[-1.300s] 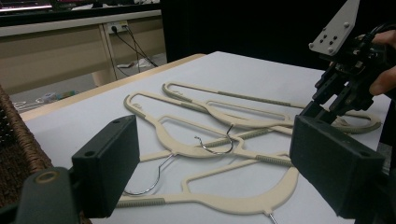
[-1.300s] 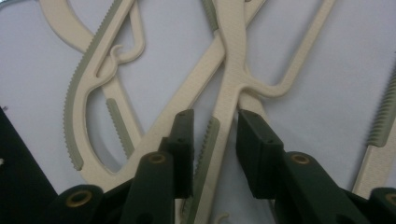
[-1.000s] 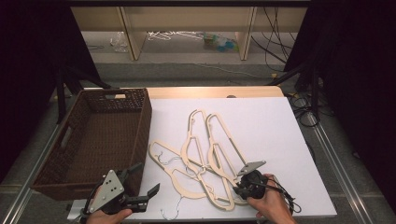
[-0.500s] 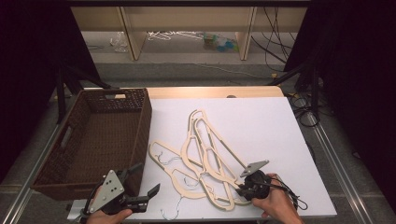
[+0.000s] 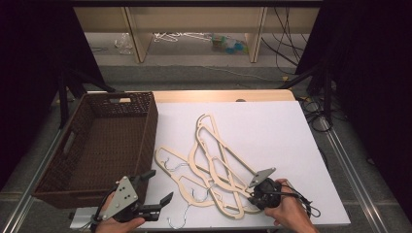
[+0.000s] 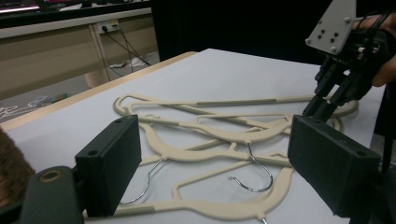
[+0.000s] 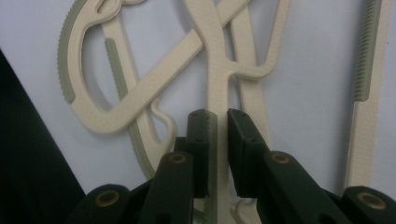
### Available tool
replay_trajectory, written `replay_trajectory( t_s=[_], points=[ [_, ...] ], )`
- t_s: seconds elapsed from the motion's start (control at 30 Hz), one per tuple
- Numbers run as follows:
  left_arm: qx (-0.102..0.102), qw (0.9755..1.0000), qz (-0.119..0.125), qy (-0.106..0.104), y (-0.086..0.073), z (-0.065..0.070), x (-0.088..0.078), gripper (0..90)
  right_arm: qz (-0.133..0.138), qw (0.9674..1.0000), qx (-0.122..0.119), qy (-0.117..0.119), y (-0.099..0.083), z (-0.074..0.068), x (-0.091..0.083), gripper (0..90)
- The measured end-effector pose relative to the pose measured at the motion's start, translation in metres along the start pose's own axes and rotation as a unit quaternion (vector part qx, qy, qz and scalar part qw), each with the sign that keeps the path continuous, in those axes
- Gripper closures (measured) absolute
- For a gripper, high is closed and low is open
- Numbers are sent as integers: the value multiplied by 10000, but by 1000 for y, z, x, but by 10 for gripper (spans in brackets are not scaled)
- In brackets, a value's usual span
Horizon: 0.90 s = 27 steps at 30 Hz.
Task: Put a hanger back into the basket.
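Several cream plastic hangers (image 5: 214, 165) with wire hooks lie tangled on the white table top. My right gripper (image 5: 252, 196) reaches down at the near right end of the pile. Its jaws have just been closing, and in the right gripper view it (image 7: 218, 116) is shut on one hanger's straight arm (image 7: 219, 70), a pad pressing each side. My left gripper (image 5: 159, 185) hovers at the table's near edge beside the basket, open with nothing between its pads (image 6: 112, 158). The left gripper view looks across the hangers (image 6: 224, 135) to the right gripper (image 6: 322, 102).
A brown wicker basket (image 5: 145, 126) stands on the left, with nothing in it. The white table top (image 5: 272, 131) is bare beyond the hangers. Cables trail off the right edge, and shelves stand behind the table.
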State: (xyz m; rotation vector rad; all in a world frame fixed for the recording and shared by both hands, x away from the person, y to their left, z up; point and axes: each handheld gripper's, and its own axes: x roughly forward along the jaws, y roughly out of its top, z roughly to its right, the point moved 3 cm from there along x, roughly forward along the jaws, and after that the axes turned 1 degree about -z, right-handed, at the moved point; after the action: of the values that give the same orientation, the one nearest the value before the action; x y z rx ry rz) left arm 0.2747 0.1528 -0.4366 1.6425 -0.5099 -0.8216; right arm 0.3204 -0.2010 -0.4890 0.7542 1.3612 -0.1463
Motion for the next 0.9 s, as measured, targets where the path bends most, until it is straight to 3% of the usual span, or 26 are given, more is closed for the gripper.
replay_trajectory(
  t_s=[0.1,0.13,0.17,0.2,0.27,0.4,0.47,0.5,0.53,0.57,0.6,0.63,0.67,0.7,0.77,0.8,0.83,0.9],
  points=[
    [311,9993,-217,-52,1,6,14,193,15,9999,-113,54,-2,3,-8,799],
    [418,9981,-442,-78,-1,9,26,204,30,9998,-194,90,-3,4,-15,799],
    [418,9981,-442,-78,-1,9,26,210,30,9998,-194,90,-3,4,-15,799],
    [559,9961,-677,-88,-3,10,38,216,19,9996,-239,133,-4,4,-21,799],
    [604,9955,-725,-126,-4,11,43,222,13,9995,-279,138,-5,3,-25,799],
    [894,9905,-1012,-249,-8,12,67,241,-1,9984,-491,279,-7,-2,-39,799],
    [1146,9857,-1190,-334,-12,13,84,255,-45,9977,-600,321,-7,-5,-42,799],
    [1146,9857,-1190,-334,-12,13,84,258,-45,9977,-600,321,-7,-5,-42,799],
    [1397,9803,-1325,-451,-15,15,95,260,-67,9972,-645,379,-7,-8,-46,799],
    [1397,9803,-1325,-451,-15,15,95,272,-67,9972,-645,379,-7,-8,-46,799],
    [1688,9731,-1453,-593,-17,16,103,281,-69,9966,-702,423,-7,-11,-49,799],
    [1775,9705,-1481,-681,-18,18,106,282,-35,9963,-739,444,-6,-12,-50,799],
    [1775,9705,-1481,-681,-18,18,106,289,-75,9962,-727,470,-6,-13,-51,799],
    [1895,9673,-1514,-744,-19,19,109,289,-75,9962,-727,470,-6,-13,-51,799],
    [2002,9634,-1572,-840,-20,20,113,302,-59,9959,-773,474,-6,-13,-53,798],
    [2142,9595,-1610,-870,-22,21,118,320,-54,9955,-812,491,-6,-13,-55,798],
    [2142,9595,-1610,-870,-22,21,118,320,-54,9955,-812,491,-6,-13,-55,798],
    [2312,9541,-1640,-966,-23,24,123,320,-59,9955,-819,483,-5,-13,-56,798]
  ],
)
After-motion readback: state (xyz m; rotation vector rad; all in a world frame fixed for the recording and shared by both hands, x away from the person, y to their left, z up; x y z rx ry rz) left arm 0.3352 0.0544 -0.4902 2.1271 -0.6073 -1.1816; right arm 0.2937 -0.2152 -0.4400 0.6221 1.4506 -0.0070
